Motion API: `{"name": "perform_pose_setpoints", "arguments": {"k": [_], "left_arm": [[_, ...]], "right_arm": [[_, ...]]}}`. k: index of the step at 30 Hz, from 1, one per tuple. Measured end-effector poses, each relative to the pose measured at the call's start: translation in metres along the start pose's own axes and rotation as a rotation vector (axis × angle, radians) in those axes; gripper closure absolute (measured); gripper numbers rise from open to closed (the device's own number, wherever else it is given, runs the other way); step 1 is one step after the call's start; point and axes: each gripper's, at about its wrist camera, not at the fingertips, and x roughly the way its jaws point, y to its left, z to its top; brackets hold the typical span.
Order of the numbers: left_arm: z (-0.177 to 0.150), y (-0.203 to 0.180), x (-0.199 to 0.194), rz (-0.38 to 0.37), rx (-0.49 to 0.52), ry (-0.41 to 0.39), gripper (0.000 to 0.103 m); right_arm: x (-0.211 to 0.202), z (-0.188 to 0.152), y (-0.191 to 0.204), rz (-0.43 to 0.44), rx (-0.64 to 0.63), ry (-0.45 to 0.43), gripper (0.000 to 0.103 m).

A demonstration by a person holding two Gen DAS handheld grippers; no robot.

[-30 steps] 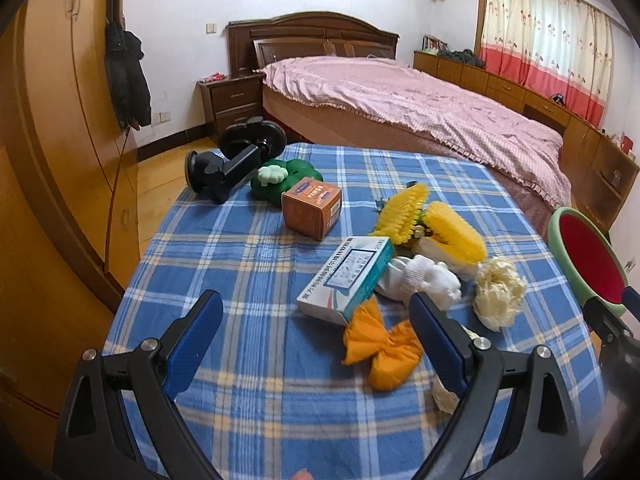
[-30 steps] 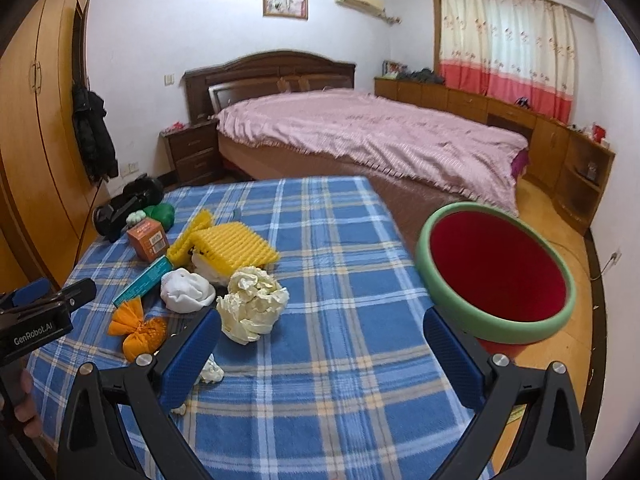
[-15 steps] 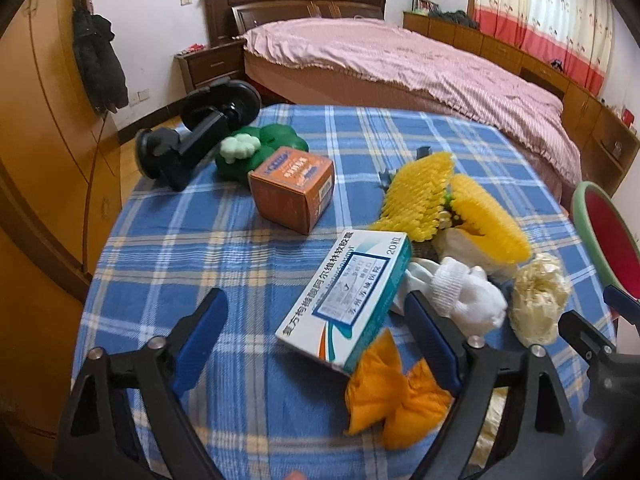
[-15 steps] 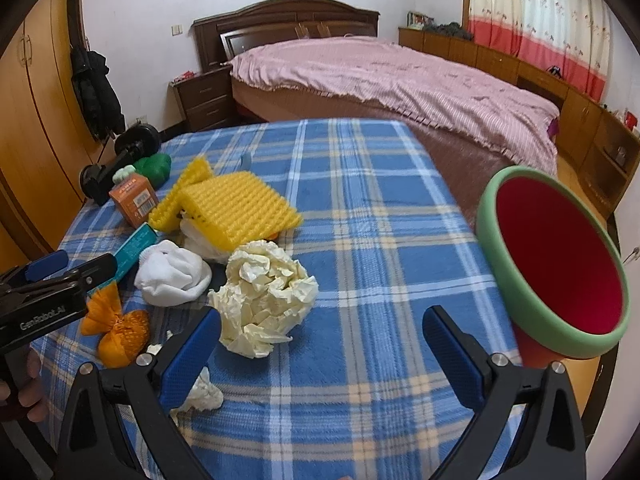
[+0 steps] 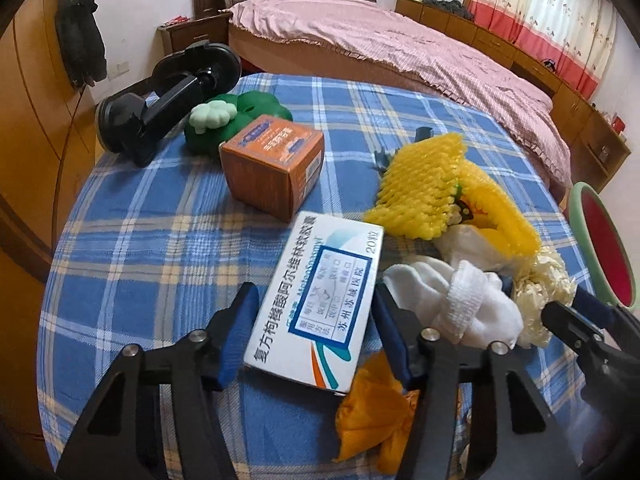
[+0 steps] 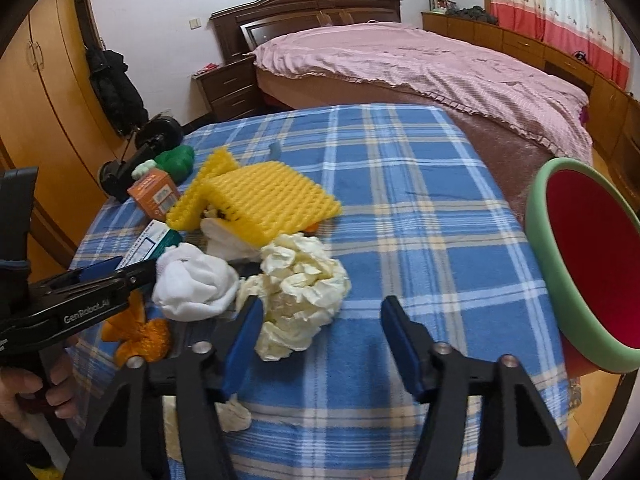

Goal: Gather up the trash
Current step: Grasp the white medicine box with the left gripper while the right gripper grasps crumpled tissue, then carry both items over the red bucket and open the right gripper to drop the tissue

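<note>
A white medicine box (image 5: 320, 300) lies on the blue plaid tablecloth (image 5: 160, 248). My left gripper (image 5: 315, 290) straddles it, jaws closing, and I see no firm pinch. My right gripper (image 6: 322, 300) hovers low over the cloth with its jaws closing. A crumpled cream paper ball (image 6: 300, 284) sits against its left finger (image 6: 246, 332), clear of the other finger. Beside the ball are a white rolled sock (image 6: 192, 284), an orange wrapper (image 5: 372, 412) and yellow foam netting (image 6: 256, 200). A red bin with a green rim (image 6: 580, 264) stands off the table's right side.
At the table's far left are an orange-brown carton (image 5: 272, 164), a green toy (image 5: 236, 120) and a black suction mount (image 5: 160, 100). A small white scrap (image 6: 236, 416) lies under my right gripper. A pink bed (image 6: 420, 64) stands behind. A hand (image 6: 24, 392) holds the left gripper's handle.
Both grippers came forward and down toward the table and their jaws narrowed. The medicine box now lies between the left fingers. The paper ball now sits by the right gripper's left finger.
</note>
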Motion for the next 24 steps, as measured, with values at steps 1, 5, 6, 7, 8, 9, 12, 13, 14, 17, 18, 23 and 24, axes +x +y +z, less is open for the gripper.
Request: {"name": "perform_pose_setpoints", "arguments": {"k": [1, 5, 6, 7, 8, 9, 12, 13, 14, 17, 18, 23, 24], "left_arm": [[0.000, 0.000, -0.001, -0.003, -0.002, -0.005, 0.045], [-0.001, 0.002, -0.010, -0.014, -0.018, -0.025, 0.045], [0.000, 0.002, -0.013, -0.017, -0.021, -0.030, 0.045], [-0.001, 0.002, -0.017, -0.019, -0.026, -0.037, 0.045], [-0.001, 0.002, -0.021, -0.023, -0.030, -0.045, 0.045], [-0.001, 0.002, -0.025, -0.027, -0.032, -0.052, 0.045], [-0.001, 0.000, -0.037, -0.036, -0.028, -0.077, 0.045], [-0.001, -0.001, -0.041, -0.038, -0.024, -0.086, 0.045], [-0.001, -0.002, -0.045, -0.040, -0.021, -0.092, 0.045], [-0.003, -0.007, -0.055, -0.053, -0.016, -0.108, 0.045], [-0.002, -0.009, -0.057, -0.056, -0.015, -0.112, 0.045], [-0.001, -0.017, -0.071, -0.072, -0.008, -0.136, 0.045], [-0.001, -0.019, -0.073, -0.077, -0.007, -0.140, 0.045]], "right_arm": [[0.000, 0.000, 0.000, 0.008, 0.003, 0.003, 0.047], [-0.001, 0.000, 0.000, 0.043, 0.018, 0.009, 0.058], [-0.001, 0.000, 0.001, 0.048, 0.017, 0.009, 0.063], [-0.001, 0.000, 0.002, 0.039, 0.014, 0.010, 0.069], [-0.002, -0.001, 0.002, 0.036, 0.013, 0.011, 0.071], [-0.003, -0.001, 0.002, 0.042, 0.015, 0.009, 0.072], [-0.009, -0.001, 0.005, 0.046, 0.011, -0.006, 0.076], [-0.012, -0.001, 0.006, 0.044, 0.007, -0.016, 0.076], [-0.014, -0.001, 0.006, 0.042, 0.003, -0.022, 0.076], [-0.025, 0.002, 0.009, 0.035, -0.010, -0.055, 0.077], [-0.028, 0.002, 0.010, 0.032, -0.012, -0.063, 0.077], [-0.045, 0.003, 0.010, 0.014, -0.014, -0.100, 0.077], [-0.049, 0.002, 0.009, 0.007, -0.012, -0.109, 0.077]]}}
